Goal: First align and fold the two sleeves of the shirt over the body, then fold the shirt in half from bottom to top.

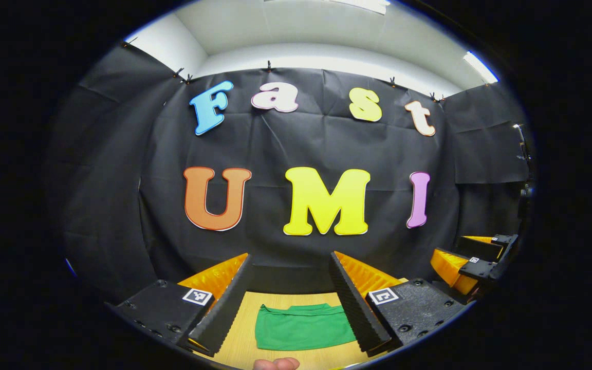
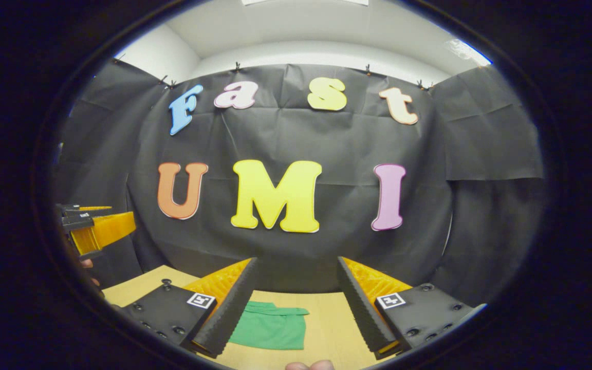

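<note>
A green shirt [image 1: 301, 326] lies folded into a compact rectangle on the wooden table [image 1: 247, 341]. In the left gripper view it sits below and between the fingers of my left gripper [image 1: 290, 300], which hangs open above the table with nothing held. The right gripper view shows the shirt [image 2: 270, 325] low and left of centre, partly behind the left finger of my right gripper [image 2: 296, 303], which is also open and empty. The right gripper [image 1: 473, 262] appears at the far right of the left gripper view. The left gripper [image 2: 90, 228] shows at the left edge of the right gripper view.
The black cloth wall [image 1: 306, 149] closes off the back and both sides of the booth. Bare tabletop [image 2: 327, 329] runs to the right of the shirt. A fingertip [image 1: 275, 364] pokes in at the bottom edge of each view.
</note>
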Available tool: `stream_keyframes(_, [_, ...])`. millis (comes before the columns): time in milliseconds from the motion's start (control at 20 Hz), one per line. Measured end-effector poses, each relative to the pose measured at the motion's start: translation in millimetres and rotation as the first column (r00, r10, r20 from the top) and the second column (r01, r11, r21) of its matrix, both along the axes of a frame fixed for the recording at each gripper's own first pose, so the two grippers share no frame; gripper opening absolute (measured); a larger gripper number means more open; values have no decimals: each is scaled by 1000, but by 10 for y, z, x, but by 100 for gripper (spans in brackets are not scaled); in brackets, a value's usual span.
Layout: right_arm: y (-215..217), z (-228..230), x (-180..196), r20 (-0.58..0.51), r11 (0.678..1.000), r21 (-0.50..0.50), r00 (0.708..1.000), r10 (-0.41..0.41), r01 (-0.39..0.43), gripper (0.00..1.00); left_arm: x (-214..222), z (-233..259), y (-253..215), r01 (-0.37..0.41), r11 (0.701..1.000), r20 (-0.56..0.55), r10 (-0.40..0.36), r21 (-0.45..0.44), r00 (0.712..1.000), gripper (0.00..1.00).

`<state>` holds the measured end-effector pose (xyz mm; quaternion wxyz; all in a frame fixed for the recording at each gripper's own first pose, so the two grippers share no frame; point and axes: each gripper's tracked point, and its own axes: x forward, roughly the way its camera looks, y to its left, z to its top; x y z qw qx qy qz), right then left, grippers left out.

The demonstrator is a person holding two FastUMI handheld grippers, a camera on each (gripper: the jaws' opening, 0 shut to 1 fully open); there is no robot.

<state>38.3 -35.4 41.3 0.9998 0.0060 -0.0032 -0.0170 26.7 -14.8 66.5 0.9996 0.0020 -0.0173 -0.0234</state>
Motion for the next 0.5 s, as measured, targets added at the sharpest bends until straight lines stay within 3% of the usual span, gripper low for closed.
stream_keyframes(200, [14, 80, -335, 19, 1000, -22, 1000, -3, 3, 98, -271, -80, -169, 18, 1000, -21, -18, -9, 1000, 94])
stream_keyframes(500, [147, 14, -440, -1, 1000, -9, 1000, 19, -19, 99, -343, -84, -170, 6, 1000, -29, -7, -13, 1000, 95])
